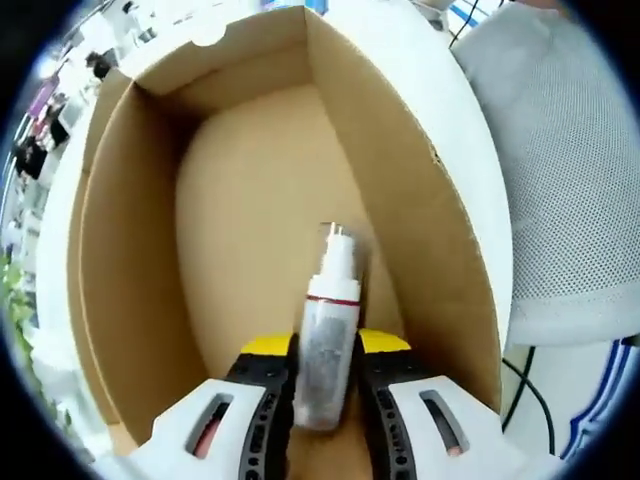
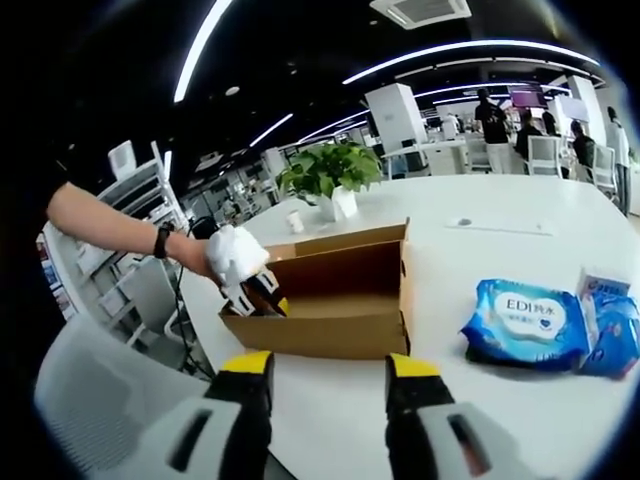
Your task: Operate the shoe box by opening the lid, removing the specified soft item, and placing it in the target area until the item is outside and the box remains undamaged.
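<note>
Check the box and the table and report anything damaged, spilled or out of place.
Nothing looks torn or spilled. The cardboard box stands open and intact. One oddity: the left tongs are shut on a rigid spray bottle inside it, hardly a soft item. Wipes packs lie tidy beside the box.

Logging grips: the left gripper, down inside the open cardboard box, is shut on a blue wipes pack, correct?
Not quite. The left gripper, inside the cardboard box, grips a small spray bottle, as the left gripper view shows. The blue wipes pack lies on the table outside.

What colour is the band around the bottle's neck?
Red, on the bottle; clearest in the left gripper view.
</note>
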`<state>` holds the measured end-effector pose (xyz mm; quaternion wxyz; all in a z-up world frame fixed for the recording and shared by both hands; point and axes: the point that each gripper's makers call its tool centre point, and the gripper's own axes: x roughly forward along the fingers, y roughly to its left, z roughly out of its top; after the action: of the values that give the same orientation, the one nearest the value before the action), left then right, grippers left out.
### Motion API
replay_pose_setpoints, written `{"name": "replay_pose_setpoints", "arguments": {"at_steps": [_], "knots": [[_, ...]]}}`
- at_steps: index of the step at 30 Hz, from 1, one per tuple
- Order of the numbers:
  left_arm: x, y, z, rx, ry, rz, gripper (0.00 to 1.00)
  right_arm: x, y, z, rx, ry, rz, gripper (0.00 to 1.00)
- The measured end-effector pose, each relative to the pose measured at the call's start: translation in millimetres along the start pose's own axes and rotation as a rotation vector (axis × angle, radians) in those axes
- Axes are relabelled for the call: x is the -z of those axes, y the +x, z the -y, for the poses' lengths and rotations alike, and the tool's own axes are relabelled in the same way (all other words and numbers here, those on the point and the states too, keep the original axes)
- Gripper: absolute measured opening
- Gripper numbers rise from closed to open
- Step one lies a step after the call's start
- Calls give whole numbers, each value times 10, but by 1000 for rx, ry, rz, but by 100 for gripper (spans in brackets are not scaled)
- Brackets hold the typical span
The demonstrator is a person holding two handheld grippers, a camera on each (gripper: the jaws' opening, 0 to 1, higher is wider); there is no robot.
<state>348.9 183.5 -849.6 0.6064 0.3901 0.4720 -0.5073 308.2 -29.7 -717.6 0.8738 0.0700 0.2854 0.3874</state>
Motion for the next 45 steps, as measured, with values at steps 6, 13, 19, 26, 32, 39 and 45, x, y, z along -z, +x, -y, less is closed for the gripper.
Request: {"name": "replay_pose_setpoints", "arguments": {"at_steps": [6,13,19,26,32,39,45], "knots": [[-43,-116,-66,-30,-28,56,20,2,16,-37,-18,1,2,40],[-192,-419,-137,-81,-56,131,19,8,34,-101,-39,-11,-4,40],[-485,-710,-40,-112,-19,197,20,-39,38,-120,-48,-14,15,40],[-873,-903,60,-116,56,260,20,-70,40,-159,-58,-32,21,40],[-1081,-937,121,-106,108,296,20,-84,40,-175,-60,-46,24,40],[-1310,-881,245,-56,155,332,20,-106,44,-205,-73,-40,37,40],[-1464,-909,473,-11,211,360,20,-95,45,-258,-81,-79,27,40]]}}
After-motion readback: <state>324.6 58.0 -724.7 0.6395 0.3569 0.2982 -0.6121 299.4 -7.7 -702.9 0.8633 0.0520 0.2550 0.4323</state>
